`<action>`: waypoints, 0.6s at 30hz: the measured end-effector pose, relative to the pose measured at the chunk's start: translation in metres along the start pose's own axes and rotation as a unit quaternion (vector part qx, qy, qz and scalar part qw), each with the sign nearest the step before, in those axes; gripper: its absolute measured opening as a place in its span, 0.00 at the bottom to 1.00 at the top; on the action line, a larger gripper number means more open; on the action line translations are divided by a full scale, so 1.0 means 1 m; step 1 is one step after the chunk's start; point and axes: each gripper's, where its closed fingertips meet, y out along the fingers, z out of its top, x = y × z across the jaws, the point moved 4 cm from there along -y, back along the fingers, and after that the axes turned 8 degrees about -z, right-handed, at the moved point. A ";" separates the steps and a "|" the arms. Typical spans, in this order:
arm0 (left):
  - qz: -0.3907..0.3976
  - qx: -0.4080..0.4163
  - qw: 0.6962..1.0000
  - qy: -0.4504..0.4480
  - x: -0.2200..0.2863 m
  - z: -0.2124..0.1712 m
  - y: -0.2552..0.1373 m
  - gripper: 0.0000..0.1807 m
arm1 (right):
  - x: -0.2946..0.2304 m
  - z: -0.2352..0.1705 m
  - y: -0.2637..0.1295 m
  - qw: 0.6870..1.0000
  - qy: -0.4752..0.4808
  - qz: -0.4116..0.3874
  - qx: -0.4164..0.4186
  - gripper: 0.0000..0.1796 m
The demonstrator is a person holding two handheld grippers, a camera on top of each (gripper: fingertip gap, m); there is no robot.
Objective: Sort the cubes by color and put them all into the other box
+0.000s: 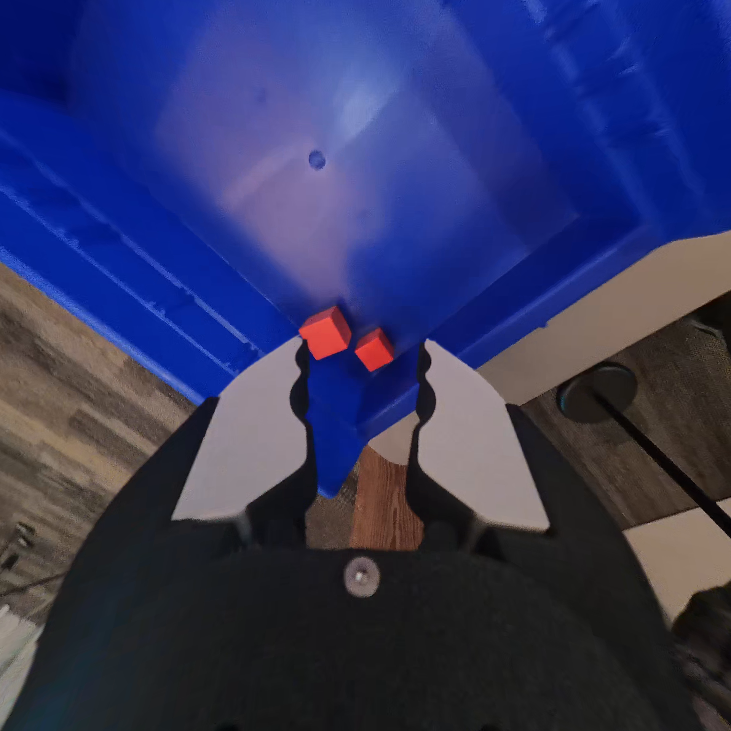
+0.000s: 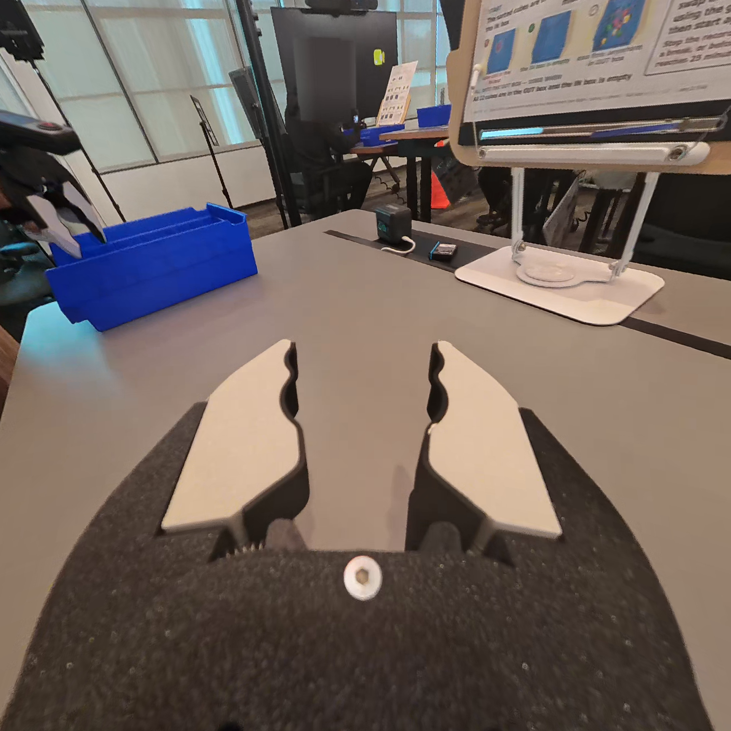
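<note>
Blue box [image 1: 356, 178] under left gripper [image 1: 362, 344], jaws apart, empty | two red cubes [image 1: 325, 332] in box's 6 o'clock corner, at fingertips | right gripper [image 2: 362, 348] spread, empty, over grey table [image 2: 395, 300]; box at 10 o'clock.

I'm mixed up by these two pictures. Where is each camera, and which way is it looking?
Left wrist view: on the left gripper, looking down into a corner of the blue box at two red cubes; its open fingers show.
Right wrist view: on the right gripper, low over the grey table, facing across the room; its open fingers show.
Shared: the blue box and the left gripper.
</note>
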 end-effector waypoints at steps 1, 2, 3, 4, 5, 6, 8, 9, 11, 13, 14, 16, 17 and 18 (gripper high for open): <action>0.003 -0.013 1.000 -0.006 -0.002 -0.003 0.006 0.29 | -0.003 0.001 0.001 1.000 -0.007 0.000 -0.003 0.35; 0.006 -0.023 1.000 -0.004 -0.004 -0.005 0.012 0.28 | -0.005 0.002 0.002 1.000 -0.012 0.000 -0.006 0.35; 0.008 -0.032 0.999 0.000 -0.006 -0.006 0.017 0.28 | -0.007 0.004 0.003 1.000 -0.015 0.001 -0.008 0.36; 0.006 -0.040 0.999 0.003 -0.008 -0.007 0.022 0.28 | -0.008 0.006 0.004 1.000 -0.017 0.003 -0.011 0.36; 0.005 -0.049 0.999 0.007 -0.009 -0.007 0.026 0.28 | -0.009 0.008 0.005 1.000 -0.018 0.005 -0.014 0.36; 0.005 -0.059 0.998 0.012 -0.011 -0.009 0.030 0.27 | -0.010 0.010 0.006 1.000 -0.019 0.007 -0.015 0.36; 0.012 -0.082 0.996 0.028 -0.017 -0.013 0.036 0.26 | -0.013 0.015 0.008 1.000 -0.024 0.010 -0.015 0.36; 0.013 -0.093 0.995 0.038 -0.019 -0.014 0.038 0.24 | -0.015 0.018 0.008 0.999 -0.029 0.010 -0.014 0.36; 0.007 -0.103 0.993 0.057 -0.021 -0.014 0.043 0.22 | -0.020 0.022 0.008 0.999 -0.040 0.011 -0.012 0.36; 0.002 -0.114 0.991 0.073 -0.023 -0.014 0.045 0.21 | -0.023 0.023 0.008 0.999 -0.047 0.013 -0.013 0.36; -0.003 -0.118 0.990 0.081 -0.023 -0.013 0.046 0.21 | -0.024 0.022 0.008 0.999 -0.049 0.014 -0.013 0.36; -0.010 -0.131 0.987 0.097 -0.023 -0.014 0.047 0.21 | -0.025 0.021 0.006 0.998 -0.051 0.013 -0.016 0.36; -0.010 -0.140 0.984 0.108 -0.023 -0.014 0.048 0.21 | -0.025 0.021 0.005 0.998 -0.052 0.013 -0.016 0.36; -0.010 -0.149 0.981 0.120 -0.022 -0.014 0.048 0.21 | -0.024 0.020 0.003 0.999 -0.051 0.011 -0.015 0.36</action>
